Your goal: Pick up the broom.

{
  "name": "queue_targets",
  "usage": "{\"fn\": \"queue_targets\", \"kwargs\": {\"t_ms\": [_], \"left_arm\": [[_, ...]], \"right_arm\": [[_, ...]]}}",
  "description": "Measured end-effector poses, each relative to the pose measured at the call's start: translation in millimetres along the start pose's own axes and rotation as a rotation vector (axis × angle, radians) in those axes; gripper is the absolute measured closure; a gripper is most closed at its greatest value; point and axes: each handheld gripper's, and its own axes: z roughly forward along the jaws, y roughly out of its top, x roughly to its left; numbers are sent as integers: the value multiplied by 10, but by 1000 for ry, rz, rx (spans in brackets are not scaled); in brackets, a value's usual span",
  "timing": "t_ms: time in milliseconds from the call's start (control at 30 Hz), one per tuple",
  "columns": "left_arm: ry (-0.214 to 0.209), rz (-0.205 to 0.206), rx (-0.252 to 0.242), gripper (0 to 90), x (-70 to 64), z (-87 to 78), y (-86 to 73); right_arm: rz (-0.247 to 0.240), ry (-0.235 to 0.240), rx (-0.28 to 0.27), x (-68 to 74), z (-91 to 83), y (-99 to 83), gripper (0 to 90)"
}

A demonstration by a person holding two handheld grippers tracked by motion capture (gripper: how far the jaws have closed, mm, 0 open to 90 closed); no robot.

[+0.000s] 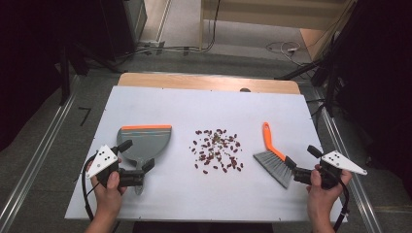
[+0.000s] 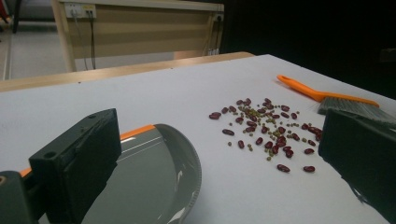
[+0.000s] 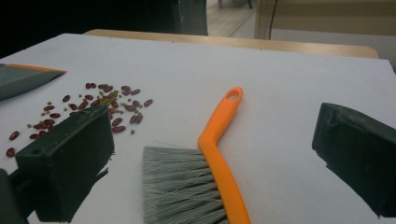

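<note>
Fingers (image 3: 65, 163) of the right gripper (image 1: 302, 164) are standing wide open around the bristle end of the brush (image 1: 272, 154), not yet gripping it. Its orange handle is running away from the person, so the long axis is lying almost along the reach of this gripper. Left gripper (image 1: 136, 158) is also waiting open, at the handle side of the dustpan (image 1: 145, 141). Between both tools, the beans (image 1: 217, 150) are lying scattered on the table (image 1: 160, 99).
</note>
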Motion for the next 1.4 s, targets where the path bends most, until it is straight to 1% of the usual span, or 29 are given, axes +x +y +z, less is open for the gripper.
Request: {"fn": "queue_targets", "kwargs": {"t_ms": [133,267,433,467,533,567,600,633,667,700,733,767,800,833,867,900,967,1000,1067,1100,1133,1167,1200,1233,1267,1300,1333,1367,1400], "left_arm": [[-2,5,2,0,-13,9,2],[-1,22,8,0,-28,18,8],[1,23,5,0,-30,15,13],[2,24,6,0,-31,13,15],[3,24,6,0,-33,11,17],[4,25,6,0,-35,12,18],[4,27,7,0,-37,10,20],[5,27,6,0,-41,11,21],[6,27,8,0,-46,10,24],[5,29,7,0,-48,13,26],[2,30,8,0,-51,19,29],[-2,32,11,0,-54,25,31],[-5,33,10,0,-59,35,31],[-7,36,13,0,-62,43,30],[-10,36,15,0,-68,51,28],[-14,38,18,0,-72,59,26],[-17,41,22,0,-82,73,21],[-17,43,24,0,-85,77,20],[-22,43,25,0,-93,83,18],[-23,43,26,0,-97,86,18],[-24,45,27,0,-101,88,17],[-25,50,30,0,-104,88,17],[-28,51,30,0,-109,88,18],[-28,51,30,0,-109,88,18],[-30,53,32,0,-107,89,17],[-33,55,36,0,-105,92,15],[-35,57,38,0,-104,96,11],[-38,56,41,0,-99,95,7],[-38,56,41,0,-99,95,7]], "right_arm": [[-3,6,12,12,17,26,0],[-4,5,15,37,35,148,0],[-12,6,28,48,80,281,0],[-22,5,52,65,130,351,0],[-32,9,63,76,160,386,0],[-43,7,77,89,193,419,0],[-51,8,106,111,267,481,0],[-48,11,119,117,304,509,0],[-48,11,119,117,304,509,0],[-42,14,140,125,381,566,0],[-42,14,140,125,381,566,0],[-28,9,154,135,435,627,0],[-25,14,154,141,457,659,0],[-25,14,154,141,457,659,0],[-27,18,168,157,505,723,0],[-27,18,168,157,505,723,0],[-30,24,199,168,596,795,0],[-30,24,199,168,596,795,0],[-33,20,226,162,672,830,0],[-25,21,246,153,711,844,0],[-8,35,298,120,801,850,0],[-8,35,298,120,801,850,0],[4,45,352,92,887,818,0],[13,57,381,76,926,793,0],[28,85,405,58,968,765,0],[28,85,405,58,968,765,0],[48,109,452,47,1035,718,0],[41,83,468,59,1058,700,40],[31,61,487,71,1078,684,62]]}}
